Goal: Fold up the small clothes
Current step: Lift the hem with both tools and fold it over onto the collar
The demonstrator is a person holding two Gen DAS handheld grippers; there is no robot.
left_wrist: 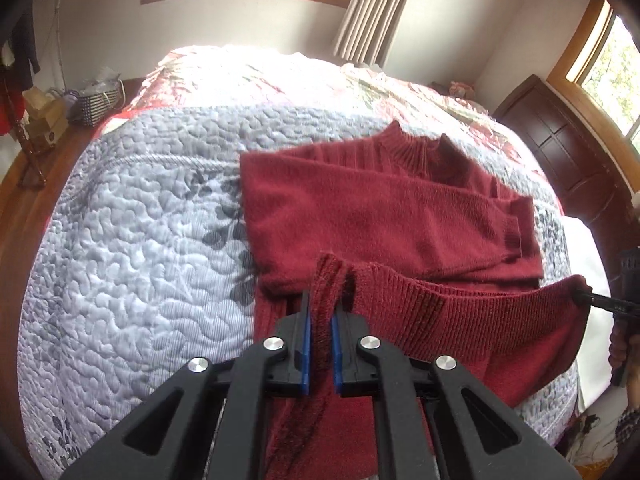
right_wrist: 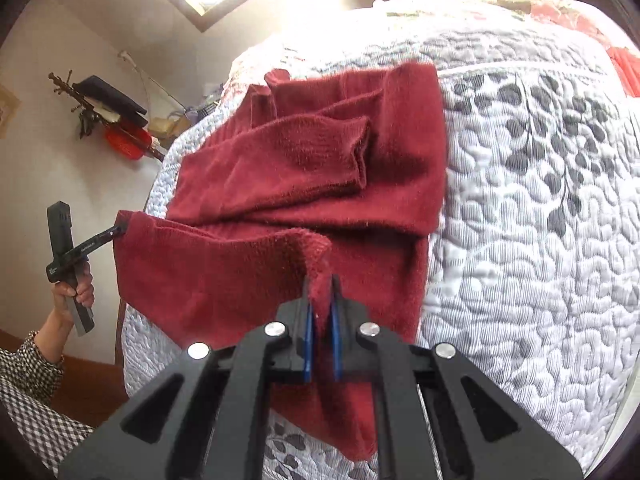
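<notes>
Now the sweater's hem is lifted at both corners for the bottom-up fold.

Red sweater [left_wrist: 360, 216] lies on the quilt [left_wrist: 140, 220], sleeves already crossed over the chest, collar at the far end. Left gripper [left_wrist: 321, 308] has its blue pads clamped on one ribbed hem corner; right gripper [right_wrist: 320, 292] is likewise pinched tight on the other corner, so the hem hangs taut between them, raised off the bed. A hand [right_wrist: 78, 292] in a checked sleeve holds the left tool. The step in hand looks like the final halving. Next, both corners should travel together toward the collar, kept level, then be laid down before the fingers part.
</notes>
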